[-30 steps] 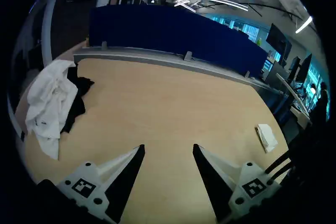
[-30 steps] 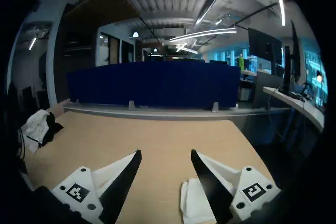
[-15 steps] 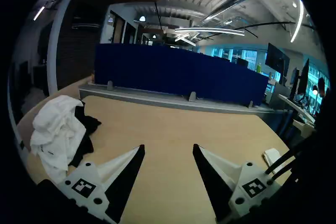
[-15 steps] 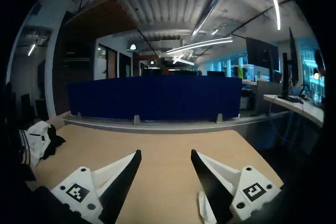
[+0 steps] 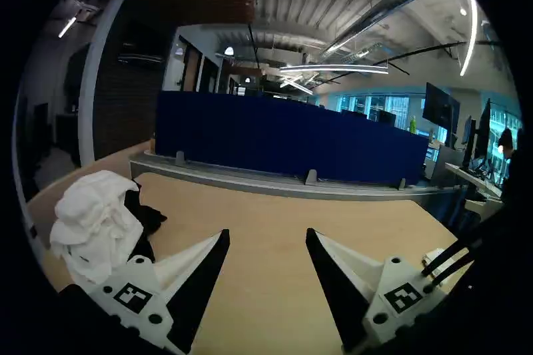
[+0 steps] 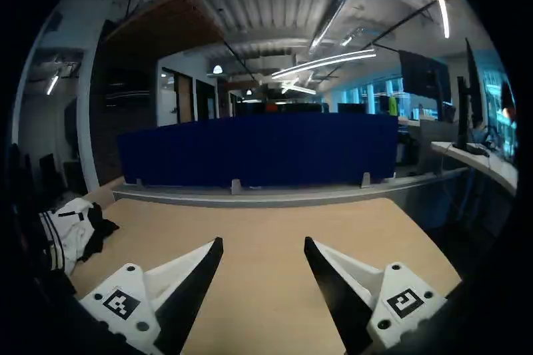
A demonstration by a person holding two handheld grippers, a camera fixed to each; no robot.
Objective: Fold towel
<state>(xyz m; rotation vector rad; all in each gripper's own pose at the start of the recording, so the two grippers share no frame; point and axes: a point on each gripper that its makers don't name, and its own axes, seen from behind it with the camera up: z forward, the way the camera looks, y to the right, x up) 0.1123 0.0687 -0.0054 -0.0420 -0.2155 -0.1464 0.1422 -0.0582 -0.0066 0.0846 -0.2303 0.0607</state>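
A broad light wooden table (image 5: 280,215) is stretching across the left gripper view and is showing again in the right gripper view (image 6: 266,235). A long dark blue fabric partition (image 5: 286,135) is standing upright along the table's far edge, and it is running the same way in the right gripper view (image 6: 266,148). A crumpled white towel heap (image 5: 96,222) is lying on the table's left end, close to its near corner; in the right gripper view it is sitting at the table's far left (image 6: 70,235). A black cloth (image 5: 143,212) is lying against this heap, touching it on the side toward the table's middle. The left gripper (image 5: 266,232) is hovering over the table's near part with its two fingers spread apart and bare table top showing between them. The right gripper (image 6: 263,240) is likewise hanging over the table's near part with its fingers parted. A small folded white towel (image 5: 436,255) is resting at the table's right edge, partly hidden by dark cables.
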